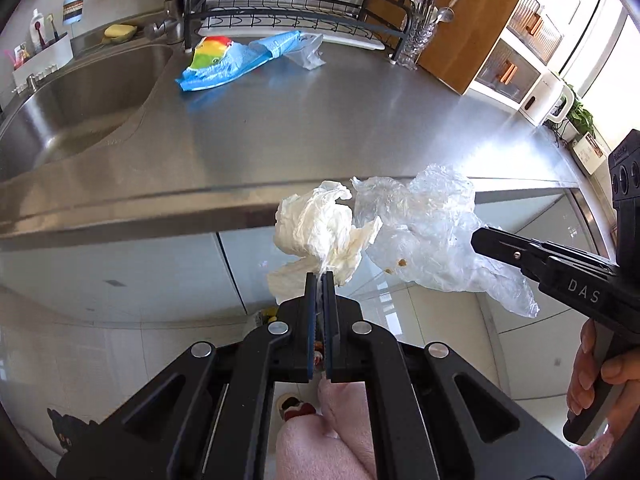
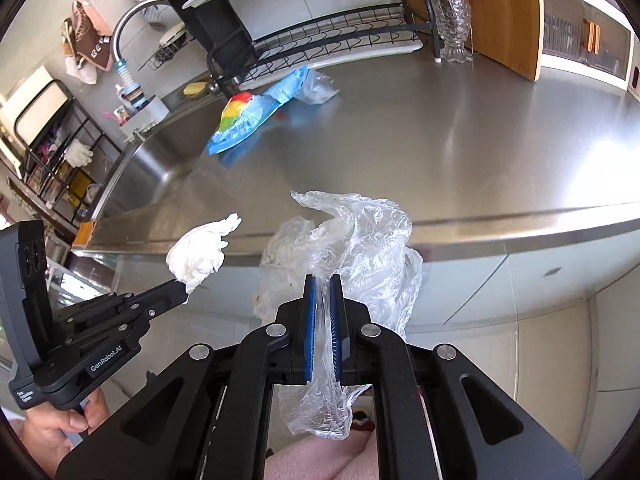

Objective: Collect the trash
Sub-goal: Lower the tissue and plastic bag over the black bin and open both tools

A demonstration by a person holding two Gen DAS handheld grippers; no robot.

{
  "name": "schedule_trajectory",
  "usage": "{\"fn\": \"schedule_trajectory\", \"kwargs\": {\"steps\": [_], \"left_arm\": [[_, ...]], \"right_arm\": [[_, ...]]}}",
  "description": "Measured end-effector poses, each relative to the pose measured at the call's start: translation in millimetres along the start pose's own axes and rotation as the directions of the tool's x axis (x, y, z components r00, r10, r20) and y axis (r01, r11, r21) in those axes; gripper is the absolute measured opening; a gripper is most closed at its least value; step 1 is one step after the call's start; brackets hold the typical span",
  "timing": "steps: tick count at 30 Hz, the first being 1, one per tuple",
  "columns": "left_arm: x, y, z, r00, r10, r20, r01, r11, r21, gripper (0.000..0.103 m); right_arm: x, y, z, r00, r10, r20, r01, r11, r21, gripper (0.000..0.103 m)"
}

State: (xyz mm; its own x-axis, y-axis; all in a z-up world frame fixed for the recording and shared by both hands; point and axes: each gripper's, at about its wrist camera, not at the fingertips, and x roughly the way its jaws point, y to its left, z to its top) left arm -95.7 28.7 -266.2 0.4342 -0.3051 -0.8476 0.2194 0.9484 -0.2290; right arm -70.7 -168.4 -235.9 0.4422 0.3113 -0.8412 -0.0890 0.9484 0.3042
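White crumpled tissue (image 1: 320, 228) is pinched in the closed left gripper (image 1: 319, 280), hiding its fingertips. Clear plastic bag (image 2: 352, 248) is clamped in the right gripper (image 2: 323, 284), lettered "DAS"; left reads "GenRobot.AI".

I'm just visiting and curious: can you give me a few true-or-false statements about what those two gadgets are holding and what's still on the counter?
1. The left hand-held gripper pinches a crumpled white paper tissue. True.
2. The right hand-held gripper is open and holds nothing. False: it is shut on a crumpled clear plastic bag.
3. A blue and rainbow-coloured snack wrapper lies on the steel counter. True.
4. The wrapper sits inside the sink. False: it lies beside the steel sink.
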Motion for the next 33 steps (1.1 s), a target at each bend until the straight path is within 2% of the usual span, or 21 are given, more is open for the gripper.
{"fn": "schedule_trajectory", "kwargs": {"steps": [5, 11, 19, 22, 26, 33], "left_arm": [[14, 6, -34, 0.998, -0.003, -0.063, 0.001, 1.0, -0.031, 0.002], [53, 18, -67, 0.987, 0.028, -0.157, -0.038, 0.997, -0.063, 0.002], [123, 39, -99, 0.963, 0.051, -0.264, -0.08, 0.992, -0.098, 0.002], [152, 44, -108, 0.952, 0.047, -0.301, -0.082, 0.991, -0.104, 0.002], [191, 52, -120, 0.932, 0.035, -0.361, -0.081, 0.99, -0.113, 0.002], [247, 63, -136, 0.907, 0.026, -0.421, -0.083, 0.99, -0.117, 0.002]], "right_arm": [[14, 1, -35, 0.997, 0.001, -0.075, -0.001, 1.0, 0.0, 0.008], [51, 4, -65, 0.984, -0.036, -0.176, 0.032, 0.999, -0.025, 0.008], [130, -16, -96, 0.946, -0.112, -0.305, 0.107, 0.994, -0.034, 0.008], [156, -28, -105, 0.936, -0.098, -0.337, 0.103, 0.995, -0.004, 0.008], [186, -47, -114, 0.934, -0.06, -0.351, 0.087, 0.994, 0.062, 0.008], [241, -67, -120, 0.919, -0.077, -0.386, 0.117, 0.99, 0.081, 0.008]]}}
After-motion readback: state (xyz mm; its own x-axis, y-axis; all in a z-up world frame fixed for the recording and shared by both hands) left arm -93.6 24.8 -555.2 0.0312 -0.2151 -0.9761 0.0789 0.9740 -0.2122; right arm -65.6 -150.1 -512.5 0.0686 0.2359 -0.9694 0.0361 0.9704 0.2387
